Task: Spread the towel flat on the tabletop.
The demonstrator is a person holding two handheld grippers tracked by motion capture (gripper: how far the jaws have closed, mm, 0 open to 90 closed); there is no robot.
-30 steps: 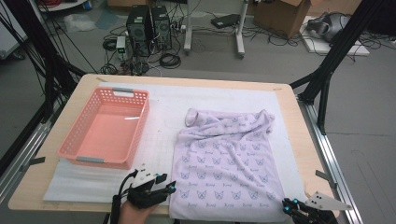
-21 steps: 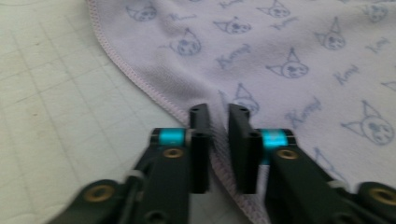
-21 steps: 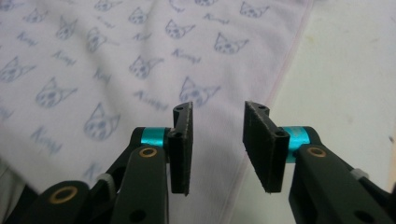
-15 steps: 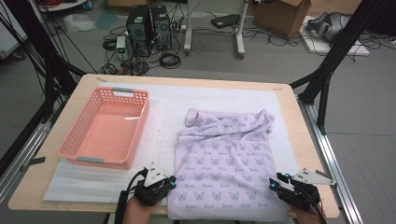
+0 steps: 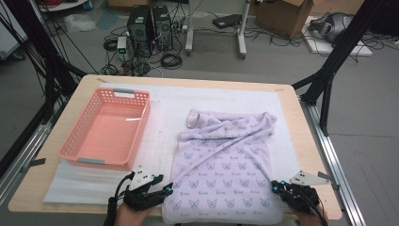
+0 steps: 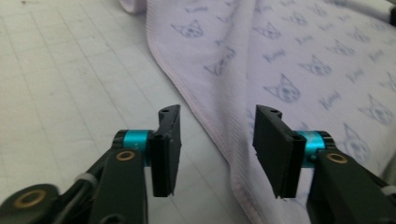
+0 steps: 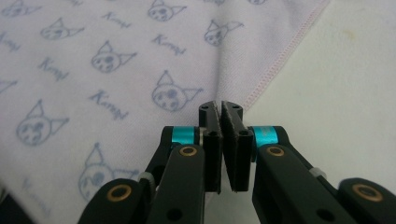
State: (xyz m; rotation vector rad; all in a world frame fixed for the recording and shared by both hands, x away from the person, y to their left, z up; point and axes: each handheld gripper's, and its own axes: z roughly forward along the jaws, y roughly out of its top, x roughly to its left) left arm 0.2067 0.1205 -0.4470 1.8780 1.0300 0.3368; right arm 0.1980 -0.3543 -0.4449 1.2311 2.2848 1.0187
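Note:
A lilac cloth (image 5: 226, 165) printed with cat faces lies flat on the white mat, bunched along its far edge. At the cloth's near left corner is my left gripper (image 5: 167, 189). Its jaws (image 6: 217, 135) have just been opening and stand apart over the cloth's hemmed left edge (image 6: 219, 116), not pressing it. My right gripper (image 5: 275, 186) sits at the cloth's near right edge. Its jaws (image 7: 220, 109) have just been closing and are shut together over the hem of the cloth (image 7: 116, 60). I see no fold lifted between them.
A pink plastic basket (image 5: 142, 129) stands empty on the left of the white mat (image 5: 164, 108). The wooden table's near edge (image 5: 33, 197) runs just under both hands. Black frame legs, computer towers and cables stand on the floor beyond the table.
My right gripper has come in from the table's near right corner to the cloth's right edge and then stayed. The left gripper has kept its place. The cloth lies as before.

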